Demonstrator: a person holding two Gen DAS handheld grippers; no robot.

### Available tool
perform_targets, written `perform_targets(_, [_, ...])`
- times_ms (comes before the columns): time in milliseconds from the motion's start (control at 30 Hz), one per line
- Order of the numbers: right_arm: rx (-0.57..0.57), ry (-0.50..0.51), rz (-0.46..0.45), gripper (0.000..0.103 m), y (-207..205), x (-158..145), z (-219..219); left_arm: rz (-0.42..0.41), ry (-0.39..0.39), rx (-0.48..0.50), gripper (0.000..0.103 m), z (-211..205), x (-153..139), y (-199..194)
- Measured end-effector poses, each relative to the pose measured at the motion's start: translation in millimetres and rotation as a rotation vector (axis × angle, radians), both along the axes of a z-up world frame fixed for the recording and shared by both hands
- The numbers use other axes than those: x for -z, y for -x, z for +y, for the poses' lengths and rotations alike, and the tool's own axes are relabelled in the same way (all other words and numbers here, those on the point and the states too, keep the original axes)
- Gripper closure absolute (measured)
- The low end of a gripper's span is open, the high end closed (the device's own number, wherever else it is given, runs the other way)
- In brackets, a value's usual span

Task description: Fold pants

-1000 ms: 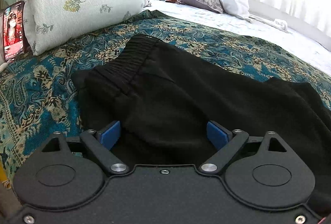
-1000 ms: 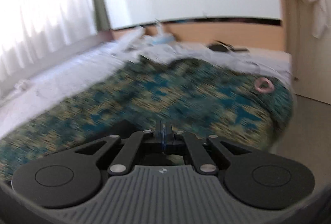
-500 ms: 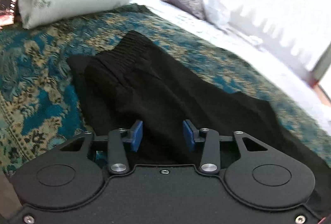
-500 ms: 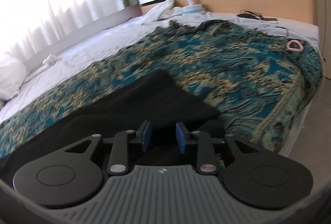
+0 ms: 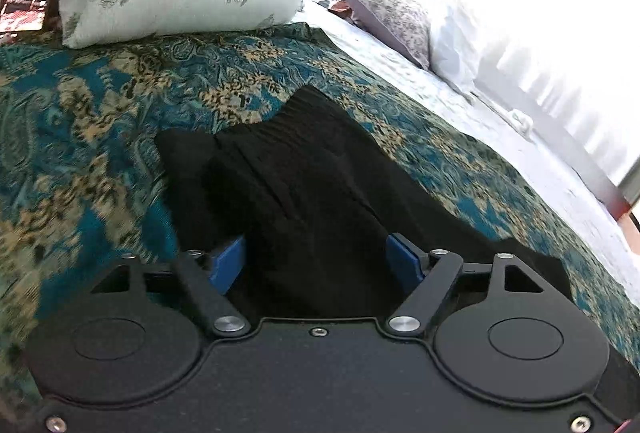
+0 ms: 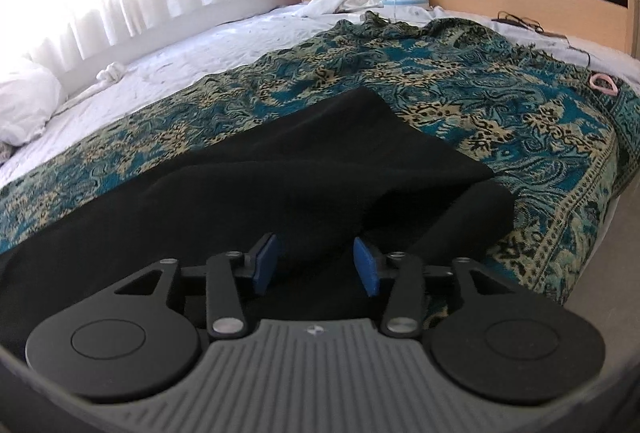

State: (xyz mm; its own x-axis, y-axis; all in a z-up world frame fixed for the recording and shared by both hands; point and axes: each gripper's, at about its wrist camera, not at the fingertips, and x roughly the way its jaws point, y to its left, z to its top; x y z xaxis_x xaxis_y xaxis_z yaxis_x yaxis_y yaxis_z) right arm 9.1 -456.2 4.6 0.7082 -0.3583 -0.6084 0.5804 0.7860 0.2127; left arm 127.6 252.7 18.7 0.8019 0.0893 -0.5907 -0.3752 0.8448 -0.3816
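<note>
both your jaws have just been opening: left gripper (image 5: 316, 263) and right gripper (image 6: 316, 265) stand apart, gripping nothing, over the black pants (image 5: 304, 193) lying on the bed (image 5: 80, 121); you look ready for the next fold.

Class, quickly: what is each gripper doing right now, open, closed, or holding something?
Left gripper: open, jaws just widened, black pants between the pads, not gripped.
Right gripper: open, jaws just widened over the pants, not gripped.

Plain black fabric pants (image 5: 304, 173) lie on a teal-and-tan paisley woven bedspread (image 5: 100, 121); beside it, white sheet (image 6: 192, 57).
</note>
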Motion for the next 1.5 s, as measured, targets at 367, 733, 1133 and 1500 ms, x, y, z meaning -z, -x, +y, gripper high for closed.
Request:
perform_targets(367, [-0.010, 0.019, 0.011, 0.036, 2.0, -1.0, 6.8, -0.067, -0.157, -0.014, 0.100, 0.6, -36.2, -0.2])
perform_targets(733, [-0.042, -0.050, -0.090, 0.026, 24.1, -7.9, 6.8, -0.099, -0.162, -0.067, 0.100, 2.7, -39.8, 32.8])
perform_targets(1133, [-0.130, -0.267, -0.202, 0.026, 44.3, 3.9, 14.6, -0.029, -0.155, -0.099, 0.100, 10.2, -21.9, 26.1])
perform_targets(1500, [0.023, -0.313, -0.202, 0.026, 18.4, 7.0, 14.8, -0.028, -0.170, -0.097, 0.100, 12.4, -28.1, 14.0])
